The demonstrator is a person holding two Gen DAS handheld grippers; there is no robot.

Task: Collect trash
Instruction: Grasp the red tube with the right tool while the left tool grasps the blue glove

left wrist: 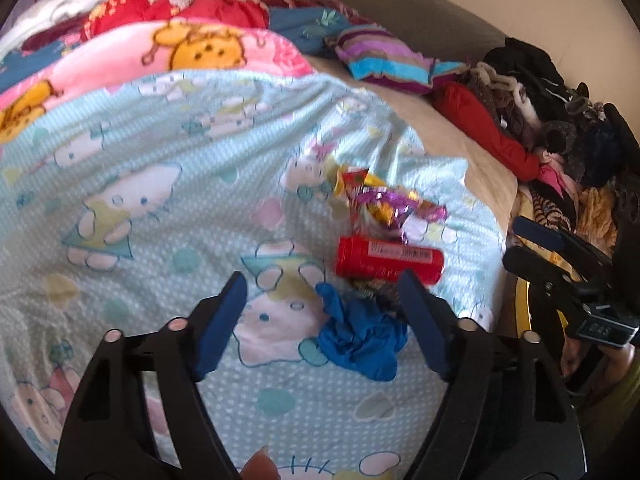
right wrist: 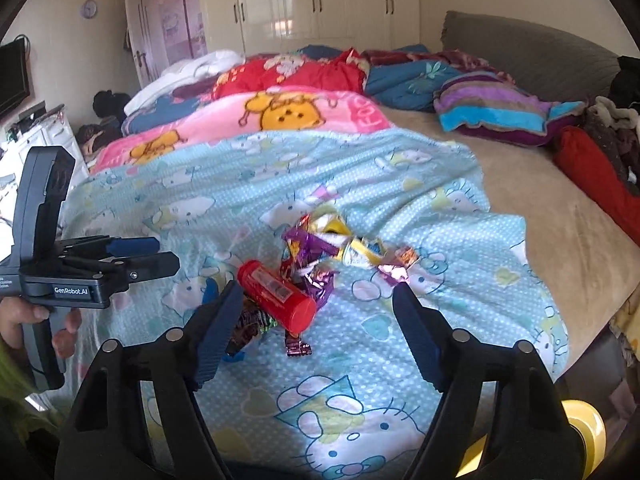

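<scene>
left wrist view is showing the left gripper (left wrist: 322,292) gaping wide and empty over a blue glove (left wrist: 360,336), just below the red tube (left wrist: 390,259); the right gripper (right wrist: 316,300), equally wide and empty, is hovering nearby. the tube risks rolling on soft bedding.

Soft daylight, slight blur, fisheye warping

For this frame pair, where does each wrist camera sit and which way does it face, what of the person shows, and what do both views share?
Left wrist: rides the open left gripper, looking across the pale blue cartoon-cat bedsheet at a crumpled blue glove; a fingertip shows at the bottom edge, the right gripper at right.
Right wrist: rides the open right gripper, facing the white wardrobe; a hand holds the left gripper.
Shared: the red cylindrical tube, shiny foil wrappers.
</scene>
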